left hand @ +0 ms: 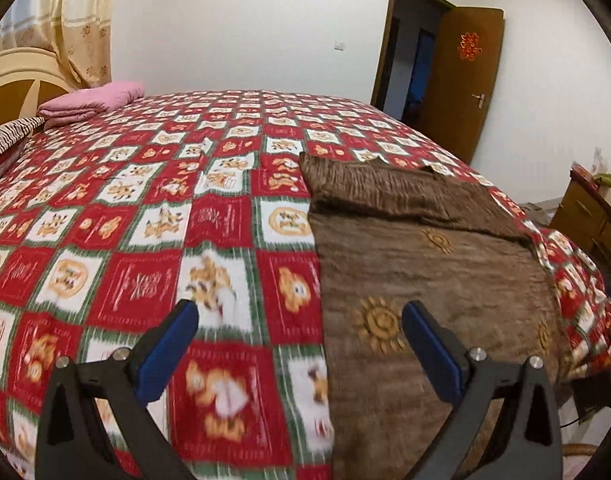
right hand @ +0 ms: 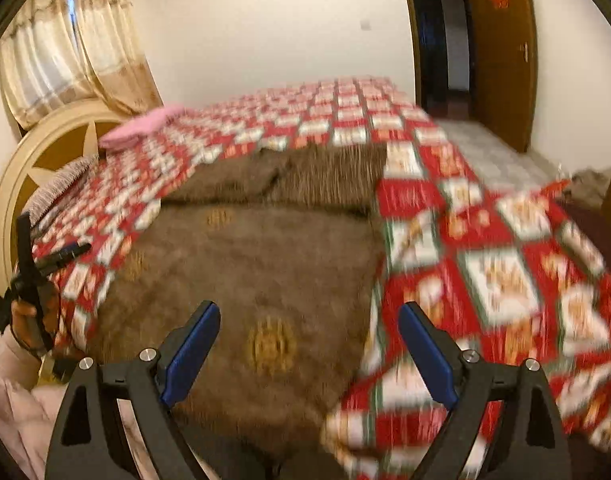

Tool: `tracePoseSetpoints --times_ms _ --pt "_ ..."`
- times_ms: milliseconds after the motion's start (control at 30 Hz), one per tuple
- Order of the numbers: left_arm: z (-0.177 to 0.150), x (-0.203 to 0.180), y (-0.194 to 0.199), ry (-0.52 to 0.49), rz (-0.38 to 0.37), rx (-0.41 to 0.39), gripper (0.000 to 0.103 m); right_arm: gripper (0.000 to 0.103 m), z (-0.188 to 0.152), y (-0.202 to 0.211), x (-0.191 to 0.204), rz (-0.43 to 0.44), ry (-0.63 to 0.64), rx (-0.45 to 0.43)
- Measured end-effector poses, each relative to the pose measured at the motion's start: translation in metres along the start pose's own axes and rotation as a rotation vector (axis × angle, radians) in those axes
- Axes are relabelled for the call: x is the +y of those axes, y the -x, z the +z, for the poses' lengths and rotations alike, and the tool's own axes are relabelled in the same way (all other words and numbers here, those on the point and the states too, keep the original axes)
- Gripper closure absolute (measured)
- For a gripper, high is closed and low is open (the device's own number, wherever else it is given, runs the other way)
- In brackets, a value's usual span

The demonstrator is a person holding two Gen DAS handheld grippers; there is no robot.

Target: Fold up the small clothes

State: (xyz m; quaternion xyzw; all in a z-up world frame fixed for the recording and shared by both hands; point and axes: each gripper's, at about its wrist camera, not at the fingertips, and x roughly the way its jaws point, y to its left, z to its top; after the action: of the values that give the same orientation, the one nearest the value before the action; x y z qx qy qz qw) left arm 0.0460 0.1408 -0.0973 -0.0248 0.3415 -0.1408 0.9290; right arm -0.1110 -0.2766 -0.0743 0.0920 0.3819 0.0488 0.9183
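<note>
A brown garment (left hand: 425, 264) with gold sun motifs lies flat on the red, white and green checked bedspread (left hand: 145, 208). Its far end is folded over in a ribbed band. My left gripper (left hand: 301, 312) hovers open above the garment's left edge, with nothing between its blue pads (left hand: 169, 352). In the right wrist view the same garment (right hand: 245, 264) fills the middle of the bedspread (right hand: 485, 240). My right gripper (right hand: 309, 312) hangs open over its near part and holds nothing. The left gripper (right hand: 53, 240) shows at the far left edge, beside the garment.
A folded pink blanket (left hand: 93, 100) and a striped pillow (left hand: 5, 140) lie by the cream headboard (left hand: 13, 80). An open brown door (left hand: 461, 80) stands behind the bed. A wooden dresser (left hand: 585, 216) is at the right. The bed's near edge drops off below both grippers.
</note>
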Motion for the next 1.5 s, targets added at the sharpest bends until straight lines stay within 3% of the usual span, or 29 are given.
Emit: tracePoseSetpoints --times_ms 67,167,333,567,700,733,767,800,867,967,1100,1233,1367,1500 --pt "0.000 0.002 0.006 0.001 -0.004 0.002 0.000 0.022 -0.017 -0.003 0.000 0.058 -0.030 0.036" --pt "0.006 0.003 0.018 0.009 0.019 -0.031 0.000 0.026 -0.043 -0.018 0.014 0.099 -0.026 0.121" --pt "0.006 0.005 0.034 0.029 -0.011 -0.064 0.000 0.026 -0.078 -0.055 0.023 0.009 -0.015 0.297" --pt "0.003 0.000 0.040 0.001 0.007 -0.088 0.000 0.026 -0.091 -0.083 0.010 -0.024 -0.106 0.355" --pt "0.002 -0.002 0.040 -0.003 0.001 -0.087 0.000 0.026 -0.098 -0.093 0.002 0.007 -0.142 0.359" --pt "0.002 -0.003 0.039 -0.003 -0.001 -0.084 0.000 0.039 -0.097 -0.094 -0.001 0.028 -0.159 0.356" --pt "0.001 -0.003 0.039 -0.004 0.000 -0.082 0.000 0.066 -0.095 -0.095 -0.005 0.053 -0.169 0.356" --pt "0.001 -0.004 0.038 -0.005 0.001 -0.081 0.000 0.074 -0.095 -0.096 -0.008 0.083 -0.178 0.363" --pt "0.002 -0.004 0.039 -0.009 0.004 -0.083 0.000 0.086 -0.096 -0.096 -0.011 0.125 -0.188 0.386" --pt "0.003 -0.004 0.040 -0.016 0.011 -0.089 0.000 0.091 -0.097 -0.091 -0.014 0.171 -0.204 0.424" --pt "0.004 -0.004 0.042 -0.018 0.015 -0.091 0.000 0.092 -0.082 -0.070 -0.021 0.327 -0.285 0.389" --pt "0.007 -0.004 0.045 -0.022 0.024 -0.099 0.000 0.093 -0.051 -0.050 -0.009 0.456 -0.272 0.348" --pt "0.009 -0.003 0.050 -0.023 0.020 -0.114 0.000 0.093 -0.010 -0.041 -0.004 0.535 -0.303 0.272" --pt "0.009 -0.002 0.046 -0.006 0.009 -0.100 0.000 0.093 0.030 -0.058 -0.026 0.543 -0.439 0.131"
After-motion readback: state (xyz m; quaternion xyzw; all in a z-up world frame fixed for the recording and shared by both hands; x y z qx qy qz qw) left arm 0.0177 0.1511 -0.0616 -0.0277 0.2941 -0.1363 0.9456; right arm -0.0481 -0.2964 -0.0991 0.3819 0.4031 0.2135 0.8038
